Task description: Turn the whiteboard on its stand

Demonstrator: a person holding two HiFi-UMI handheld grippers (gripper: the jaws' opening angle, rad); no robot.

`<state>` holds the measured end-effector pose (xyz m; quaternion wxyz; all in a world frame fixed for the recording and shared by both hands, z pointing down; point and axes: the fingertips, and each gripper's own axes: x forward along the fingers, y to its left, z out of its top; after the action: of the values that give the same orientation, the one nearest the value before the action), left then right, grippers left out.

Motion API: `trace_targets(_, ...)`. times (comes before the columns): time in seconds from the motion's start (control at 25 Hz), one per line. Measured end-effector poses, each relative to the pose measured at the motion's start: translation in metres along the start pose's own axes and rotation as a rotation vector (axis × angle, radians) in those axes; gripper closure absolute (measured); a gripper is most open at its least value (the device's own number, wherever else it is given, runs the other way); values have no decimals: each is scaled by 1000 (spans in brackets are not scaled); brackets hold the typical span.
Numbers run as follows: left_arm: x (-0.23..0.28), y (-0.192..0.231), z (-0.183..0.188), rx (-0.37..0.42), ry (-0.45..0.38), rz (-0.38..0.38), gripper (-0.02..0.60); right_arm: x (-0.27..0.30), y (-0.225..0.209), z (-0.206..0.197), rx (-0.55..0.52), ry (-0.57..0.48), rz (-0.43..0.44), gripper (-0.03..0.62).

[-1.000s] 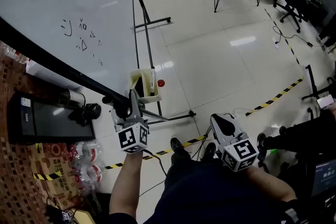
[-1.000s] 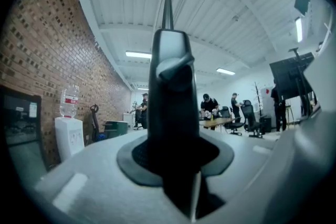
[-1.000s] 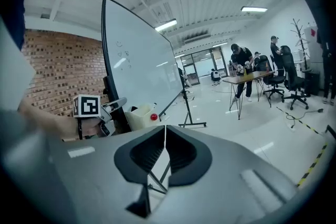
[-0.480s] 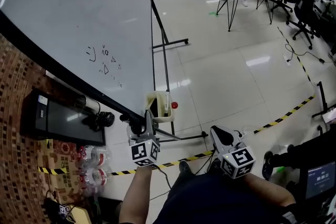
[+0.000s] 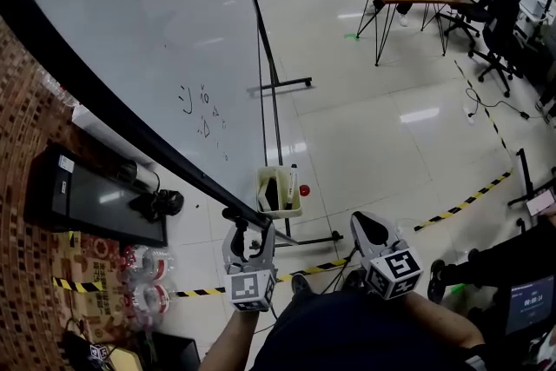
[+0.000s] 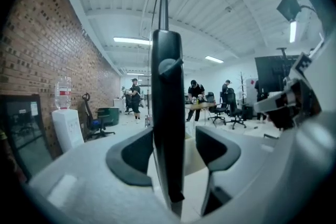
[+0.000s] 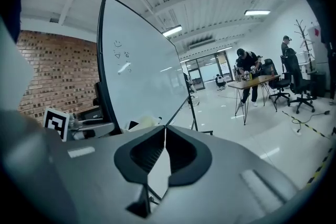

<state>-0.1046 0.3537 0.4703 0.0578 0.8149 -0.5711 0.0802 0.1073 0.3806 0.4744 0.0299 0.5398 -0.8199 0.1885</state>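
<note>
1. Head view: the whiteboard (image 5: 130, 30) fills the left side on its stand (image 5: 271, 91). The left gripper (image 5: 250, 228) is at its lower edge, and the right gripper (image 5: 368, 226) is beside it, clear of the board.
2. Left gripper view: the jaws have just been opening and stand apart, with the board's dark edge between them.
3. Right gripper view: the jaws are closed together on nothing, and the board stands ahead on the left.

Ceiling strip lights (image 6: 131, 40) give bright, even light, with glare on the glossy floor (image 5: 417, 115) and whiteboard (image 5: 130, 30). Both gripper views bend and darken at the edges.
</note>
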Motion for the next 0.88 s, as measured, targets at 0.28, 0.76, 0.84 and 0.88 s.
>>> trace_targets(0.28,-61,-32,-8,19,60,-189,484,6,7,-2,4,14,14,579)
trace_targets(0.76,-15,-128,45,0,-27,-470,575,4,38,32,-114,-88,102,579)
trace_targets(0.84,-8,-137,40,-25,-8,-500,575,2,38,39,-136,-113,99,579)
trace_targets(0.88,-6,-139,37,-43,3,-505,575,0,37,42,-142,-123,96,579)
